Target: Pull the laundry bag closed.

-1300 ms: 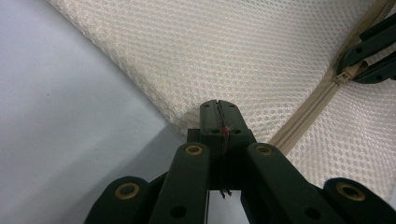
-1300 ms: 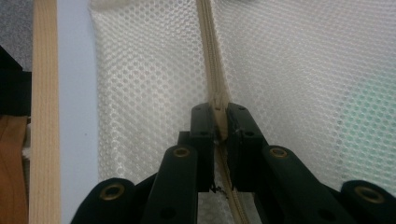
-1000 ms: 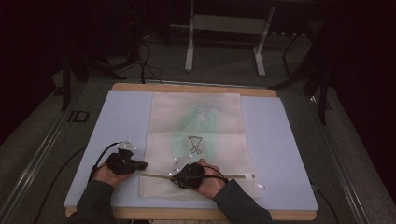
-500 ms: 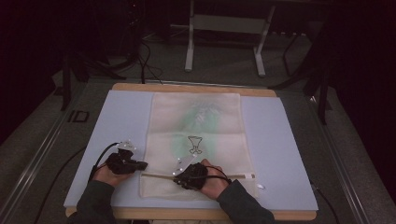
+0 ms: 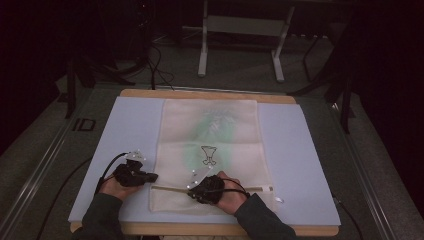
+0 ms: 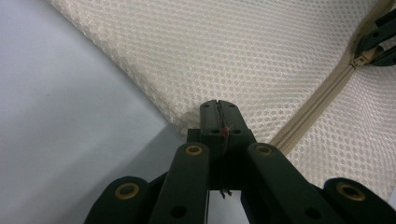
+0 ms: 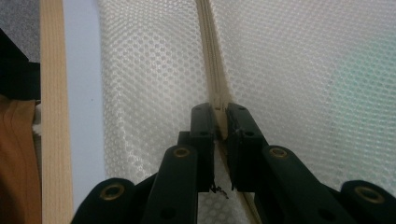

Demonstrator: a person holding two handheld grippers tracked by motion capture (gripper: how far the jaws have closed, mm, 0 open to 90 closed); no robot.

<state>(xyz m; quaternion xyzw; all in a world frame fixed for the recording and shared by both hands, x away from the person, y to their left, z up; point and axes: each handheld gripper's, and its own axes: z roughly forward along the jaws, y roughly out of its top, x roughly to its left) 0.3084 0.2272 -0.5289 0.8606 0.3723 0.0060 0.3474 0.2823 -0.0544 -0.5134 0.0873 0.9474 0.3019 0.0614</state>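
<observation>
Two tools work a mesh laundry bag (image 5: 210, 150) lying flat on the table (image 5: 300, 150). Left tool (image 6: 218, 112) is clamped on the bag's corner; right tool (image 7: 219, 122) pinches the zipper (image 7: 212, 60) slider. Judging by its position, roughly a third of the zipper's run is covered, with the rest left.

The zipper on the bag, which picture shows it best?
The right gripper view: the zipper runs up the middle, close and sharp, into the right gripper. The left gripper view shows a slanted stretch; the high view, a thin line across the bag.
</observation>
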